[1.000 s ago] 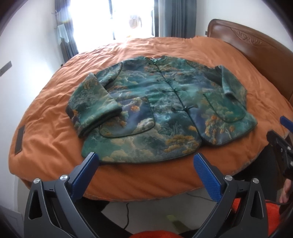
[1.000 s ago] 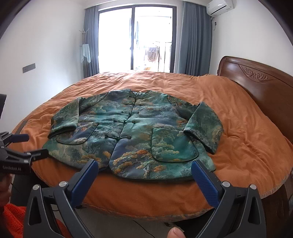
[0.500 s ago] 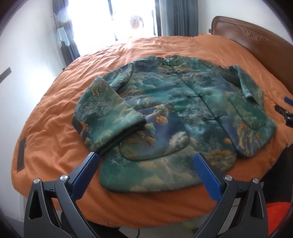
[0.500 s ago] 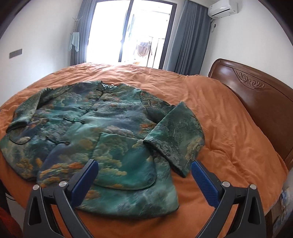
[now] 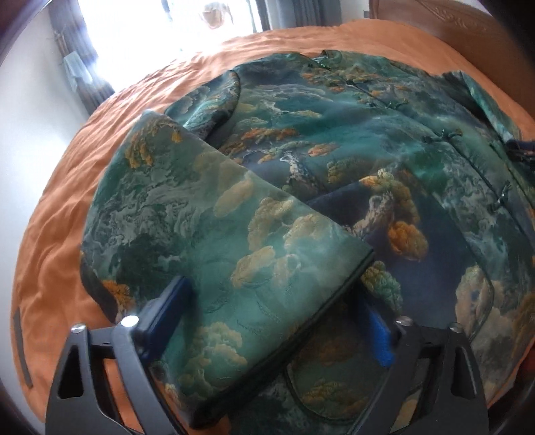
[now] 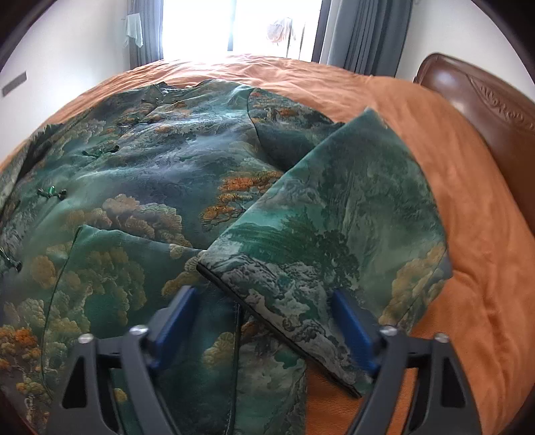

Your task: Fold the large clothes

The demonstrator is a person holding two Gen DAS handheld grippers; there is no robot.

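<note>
**A:** Where's the jacket?

**B:** I see the jacket [image 5: 334,160] lying front-up on the orange quilt [image 5: 60,234] that covers the bed, buttoned down the middle, collar toward the window [image 6: 234,23]. Both sleeves are folded in over the chest. It's green with orange trees and pale clouds printed on it.

**A:** And your left tool?

**B:** My left gripper [image 5: 271,318] is low over the left sleeve [image 5: 200,241], right at its cuff end. The 2 blue pads stand wide apart, 1 on each side of the cuff: the left pad [image 5: 170,308] over the sleeve fabric, the right one [image 5: 376,334] past the dark cuff edge, above the pocket. The jaws are spread, nothing pinched.

**A:** Right side?

**B:** My right gripper [image 6: 264,321] is much the same at the right sleeve [image 6: 341,234]. That sleeve runs diagonally from the shoulder down to a cuff with a dark edge, and the cuff end sits between my 2 pads. Jaws are spread wide there too, holding nothing. The cuff's lower corner hangs past the jacket's hem onto the quilt.

**A:** Anything else in view?

**B:** A carved wooden headboard [image 6: 485,110] on the right, and grey curtains [image 6: 364,33] beside the window. The left view is a bit blurred.
</note>
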